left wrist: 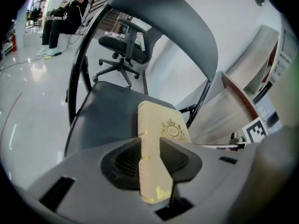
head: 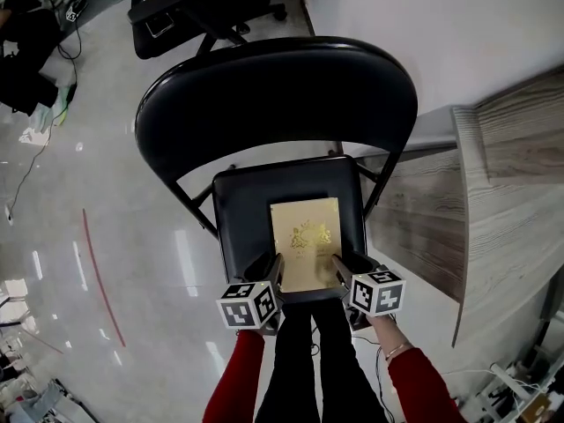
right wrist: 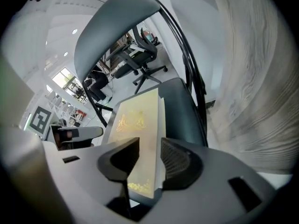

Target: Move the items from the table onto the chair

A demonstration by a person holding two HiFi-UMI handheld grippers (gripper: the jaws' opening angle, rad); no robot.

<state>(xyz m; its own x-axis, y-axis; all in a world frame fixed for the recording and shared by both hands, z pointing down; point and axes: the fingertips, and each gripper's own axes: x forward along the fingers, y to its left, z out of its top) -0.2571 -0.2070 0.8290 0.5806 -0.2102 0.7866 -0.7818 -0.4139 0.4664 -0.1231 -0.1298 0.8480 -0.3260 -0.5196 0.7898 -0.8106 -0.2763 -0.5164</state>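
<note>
Most of the head view is pale, glossy floor (head: 106, 201) crossed by a thin red curved line (head: 97, 271). One wood-grain table (head: 511, 192) fills the right side, its edge just beside the chair (head: 273, 95). That chair is black and of the folding kind, with a broad curved backrest and a square padded seat (head: 238, 218), and it stands straight ahead of the person. An office chair (head: 203, 3) on castors stands farther off, behind the backrest. Two red sleeves (head: 233, 386) reach in from the bottom edge, one to each gripper.

A flat gold box (head: 305, 236) with a crest printed on its top face lies level over the middle of the seat, long side running front to back, its near end close to the seat's front edge. Whether it already rests on the padding I cannot tell.

The left gripper (head: 271, 270) has the box's near left corner. In its own view the box's side stands between the ribbed pads (left wrist: 128, 157), which press on it from both faces. The right gripper (head: 342, 267) has the near right corner. There the pads (right wrist: 175, 160) sit narrow, closed on the box's edge, one on the gold top and one underneath.
</note>
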